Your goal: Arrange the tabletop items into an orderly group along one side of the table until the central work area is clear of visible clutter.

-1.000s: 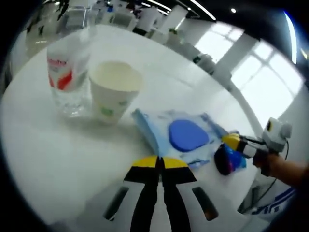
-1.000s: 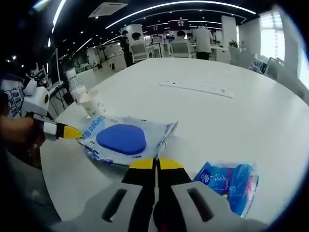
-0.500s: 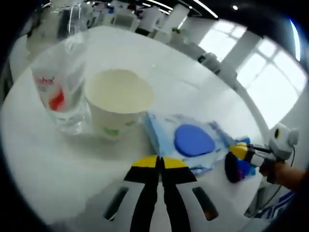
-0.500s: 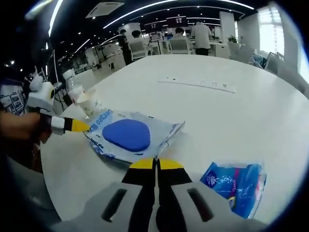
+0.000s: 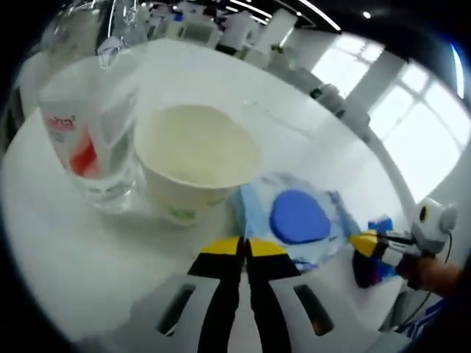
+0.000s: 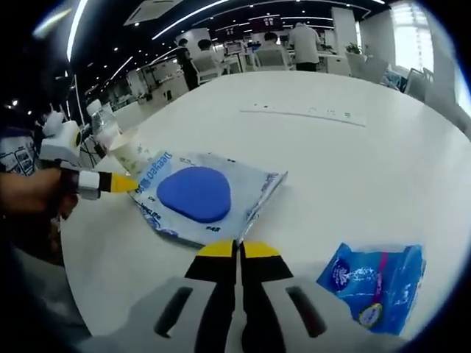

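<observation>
A clear water bottle [image 5: 88, 140] with a red and white label stands at the left, and a white paper cup [image 5: 195, 165] stands right beside it. A pale blue wipes pack [image 5: 298, 220] with a round blue lid lies flat just right of the cup. My left gripper [image 5: 243, 246] is shut and empty, close in front of the cup. In the right gripper view, the wipes pack [image 6: 199, 195] lies ahead of my shut, empty right gripper [image 6: 237, 250]. A small blue packet [image 6: 375, 283] lies to its right. The left gripper [image 6: 121, 182] points at the pack's left edge.
The round white table [image 6: 353, 176] stretches far back, with a white power strip [image 6: 302, 112] lying across it. The right gripper [image 5: 368, 243] reaches in near the table's edge, with the blue packet [image 5: 377, 266] behind it. People and office chairs stand beyond the table.
The left gripper has moved closer to the cup and bottle, which loom larger. The right gripper's view has shifted a little, so the blue packet sits further right. Both grippers stay shut.
</observation>
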Demonstrator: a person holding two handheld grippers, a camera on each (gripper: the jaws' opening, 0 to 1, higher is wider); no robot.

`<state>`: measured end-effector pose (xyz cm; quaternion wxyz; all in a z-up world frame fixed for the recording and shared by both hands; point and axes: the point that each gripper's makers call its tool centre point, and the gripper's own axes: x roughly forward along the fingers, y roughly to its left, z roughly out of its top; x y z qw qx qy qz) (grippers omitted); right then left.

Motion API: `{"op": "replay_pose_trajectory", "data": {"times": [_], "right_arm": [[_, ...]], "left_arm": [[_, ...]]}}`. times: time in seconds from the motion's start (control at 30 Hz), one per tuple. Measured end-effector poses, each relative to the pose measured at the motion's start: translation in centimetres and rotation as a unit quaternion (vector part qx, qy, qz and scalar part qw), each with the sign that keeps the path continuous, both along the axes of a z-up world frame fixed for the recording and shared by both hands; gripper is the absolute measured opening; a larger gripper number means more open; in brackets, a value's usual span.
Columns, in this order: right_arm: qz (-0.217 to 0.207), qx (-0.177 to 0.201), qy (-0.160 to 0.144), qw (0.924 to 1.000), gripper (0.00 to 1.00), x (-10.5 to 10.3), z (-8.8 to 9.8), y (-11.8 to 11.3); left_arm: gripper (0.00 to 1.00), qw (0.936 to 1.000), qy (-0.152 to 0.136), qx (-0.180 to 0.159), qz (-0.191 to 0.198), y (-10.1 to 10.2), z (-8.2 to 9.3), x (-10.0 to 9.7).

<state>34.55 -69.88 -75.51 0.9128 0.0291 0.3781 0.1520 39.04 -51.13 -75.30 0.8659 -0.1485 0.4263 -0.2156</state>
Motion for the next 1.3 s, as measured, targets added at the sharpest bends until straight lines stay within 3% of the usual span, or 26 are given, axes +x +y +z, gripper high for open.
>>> {"op": "replay_pose_trajectory", "data": {"times": [0.83,1.3], "right_arm": [[0.005,-0.006,0.01,0.9999,0.02,-0.6,-0.6,0.0],[0.006,-0.017,-0.002,0.9998,0.26,-1.4,-0.2,-0.4]], "left_arm": [[0.03,0.9999,-0.01,-0.002,0.008,0.0,-0.3,0.1],[0.25,0.9997,-0.022,0.011,-0.005,0.7,0.0,-1.1]]}}
